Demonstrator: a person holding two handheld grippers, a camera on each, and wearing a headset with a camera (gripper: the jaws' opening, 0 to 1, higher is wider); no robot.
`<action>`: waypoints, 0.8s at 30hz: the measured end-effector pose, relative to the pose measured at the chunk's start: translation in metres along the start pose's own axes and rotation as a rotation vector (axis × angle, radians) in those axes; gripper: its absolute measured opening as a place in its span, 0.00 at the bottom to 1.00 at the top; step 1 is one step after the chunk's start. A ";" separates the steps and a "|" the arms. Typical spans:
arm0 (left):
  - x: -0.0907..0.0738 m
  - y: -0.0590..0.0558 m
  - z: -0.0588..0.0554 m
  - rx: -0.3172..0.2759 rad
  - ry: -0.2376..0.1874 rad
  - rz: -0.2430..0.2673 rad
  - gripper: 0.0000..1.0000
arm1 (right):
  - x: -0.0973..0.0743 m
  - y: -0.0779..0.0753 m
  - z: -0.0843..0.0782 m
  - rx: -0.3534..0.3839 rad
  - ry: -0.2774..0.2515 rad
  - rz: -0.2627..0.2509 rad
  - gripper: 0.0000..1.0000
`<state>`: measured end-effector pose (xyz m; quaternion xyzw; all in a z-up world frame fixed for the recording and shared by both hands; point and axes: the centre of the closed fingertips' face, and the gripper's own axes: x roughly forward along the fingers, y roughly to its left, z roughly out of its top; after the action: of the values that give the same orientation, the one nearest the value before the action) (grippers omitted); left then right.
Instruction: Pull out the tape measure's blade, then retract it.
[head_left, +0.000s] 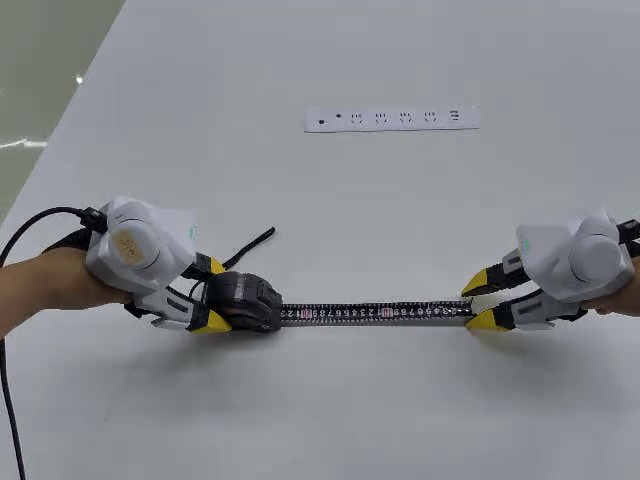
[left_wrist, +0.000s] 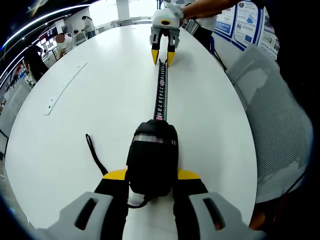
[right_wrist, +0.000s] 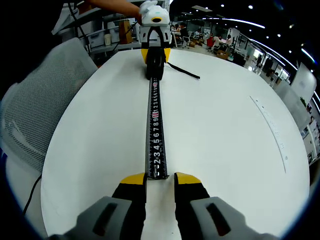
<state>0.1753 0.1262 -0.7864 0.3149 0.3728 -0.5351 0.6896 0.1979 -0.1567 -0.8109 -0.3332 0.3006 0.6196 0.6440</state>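
The black tape measure case (head_left: 248, 300) (left_wrist: 152, 155) (right_wrist: 155, 62) rests on the white table (head_left: 350, 200), and my left gripper (head_left: 218, 294) (left_wrist: 152, 175) is shut on its sides. Its black blade (head_left: 375, 312) (left_wrist: 161, 90) (right_wrist: 155, 130) lies flat, pulled out to the right. The blade's end sits between the yellow fingertips of my right gripper (head_left: 478, 302) (right_wrist: 160, 177), whose jaws stand apart, with a gap of table showing beside the blade. A black wrist strap (head_left: 250, 245) (left_wrist: 92, 150) trails from the case.
A white power strip (head_left: 392, 118) (left_wrist: 62, 90) lies flat farther back on the table. A grey mesh chair (left_wrist: 272, 115) (right_wrist: 35, 110) stands at the near table edge. A black cable (head_left: 10, 400) hangs from the left gripper.
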 end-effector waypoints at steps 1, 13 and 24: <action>-0.003 -0.002 0.004 -0.009 -0.002 0.007 0.30 | -0.001 0.002 0.002 0.012 0.001 0.000 0.21; -0.007 -0.010 -0.011 -0.089 0.010 0.046 0.41 | -0.004 0.012 -0.005 0.140 0.011 -0.035 0.30; -0.020 -0.021 -0.020 -0.209 -0.027 0.097 0.46 | -0.017 0.018 -0.002 0.231 -0.014 -0.119 0.36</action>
<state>0.1486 0.1479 -0.7805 0.2517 0.4015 -0.4635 0.7487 0.1794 -0.1684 -0.8001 -0.2699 0.3450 0.5440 0.7157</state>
